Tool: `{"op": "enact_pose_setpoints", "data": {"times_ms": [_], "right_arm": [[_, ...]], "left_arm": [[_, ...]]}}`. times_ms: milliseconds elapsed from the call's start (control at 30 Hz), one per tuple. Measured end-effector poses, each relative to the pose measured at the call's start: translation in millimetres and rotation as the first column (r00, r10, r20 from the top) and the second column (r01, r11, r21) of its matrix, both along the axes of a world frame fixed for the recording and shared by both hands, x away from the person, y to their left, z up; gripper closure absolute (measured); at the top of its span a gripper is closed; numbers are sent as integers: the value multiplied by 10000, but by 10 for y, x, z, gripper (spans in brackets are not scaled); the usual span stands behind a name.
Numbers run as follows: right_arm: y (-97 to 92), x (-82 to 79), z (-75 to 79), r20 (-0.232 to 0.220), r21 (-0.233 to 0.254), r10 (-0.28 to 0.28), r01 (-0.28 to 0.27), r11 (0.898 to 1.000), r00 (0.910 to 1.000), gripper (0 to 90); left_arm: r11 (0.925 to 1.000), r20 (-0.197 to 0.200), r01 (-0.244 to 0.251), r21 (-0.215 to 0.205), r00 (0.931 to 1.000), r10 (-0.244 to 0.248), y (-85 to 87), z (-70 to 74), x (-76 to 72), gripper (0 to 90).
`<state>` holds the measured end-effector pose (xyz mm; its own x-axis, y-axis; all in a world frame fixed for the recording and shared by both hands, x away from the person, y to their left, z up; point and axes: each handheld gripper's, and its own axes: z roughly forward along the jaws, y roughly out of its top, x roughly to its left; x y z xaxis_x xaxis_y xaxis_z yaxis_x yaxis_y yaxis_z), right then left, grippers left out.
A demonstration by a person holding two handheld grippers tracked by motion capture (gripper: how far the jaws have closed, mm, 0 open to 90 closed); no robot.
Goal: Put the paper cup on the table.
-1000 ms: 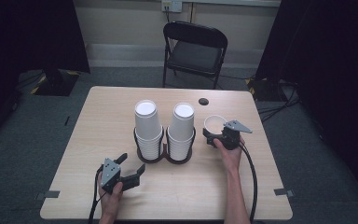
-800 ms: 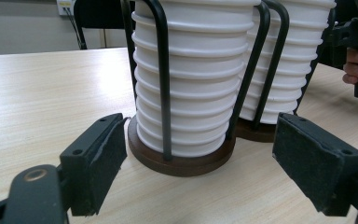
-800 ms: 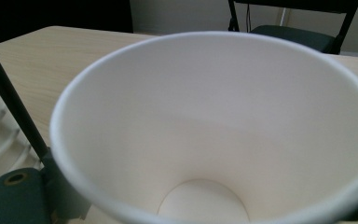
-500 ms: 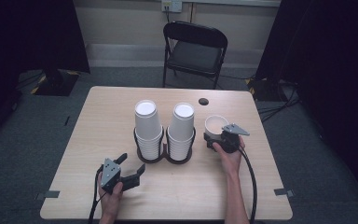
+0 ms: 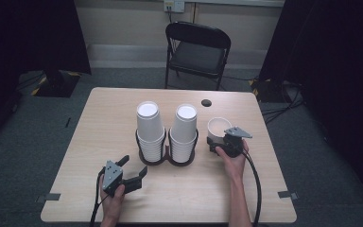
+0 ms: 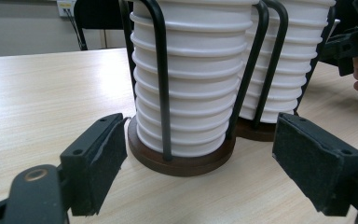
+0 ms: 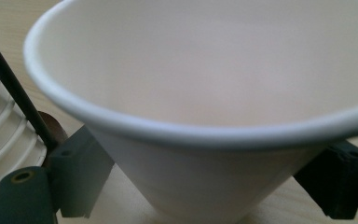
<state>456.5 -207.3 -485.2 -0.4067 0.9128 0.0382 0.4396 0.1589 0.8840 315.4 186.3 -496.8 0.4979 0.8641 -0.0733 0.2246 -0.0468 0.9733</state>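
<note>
A single white paper cup (image 5: 218, 128) stands upright, mouth up, on the wooden table (image 5: 99, 123), at about three o'clock from the wire cup holder (image 5: 168, 156) and just beside it. The right gripper (image 5: 219, 142) comes at the cup from its six o'clock side; in the right gripper view the cup's (image 7: 205, 116) tapered wall sits between the two black jaws, which have just been closing and now lie against it on both sides — a grip on the cup, as far as the close, partly cut-off view lets one tell. The holder has two rings on dark round bases, each bearing a tall stack of white cups (image 5: 150, 127), the second stack (image 5: 184, 130) at three o'clock of the first. The left gripper (image 5: 132, 171) sits on the table at about seven o'clock from the holder, near it but apart — its jaws stand wide open with nothing between them, pointing at the nearer stack (image 6: 191, 79) in the left gripper view. A black folding chair (image 5: 196, 52) stands beyond the table at twelve o'clock.
</note>
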Motion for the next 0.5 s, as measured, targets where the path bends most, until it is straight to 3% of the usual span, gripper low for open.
{"op": "enact_pose_setpoints", "data": {"times_ms": [100, 500], "right_arm": [[-9, -16, 3, -110, 62, -6, 7, 10000, 9999, 132], [-110, -227, 6, 157, 426, -267, 260, 9988, 9995, 132]], "left_arm": [[9999, -74, -40, -127, 10000, 39, 9, -1, 6, 174], [9999, -94, -99, -95, 9999, 98, 6, 0, 6, 175]]}}
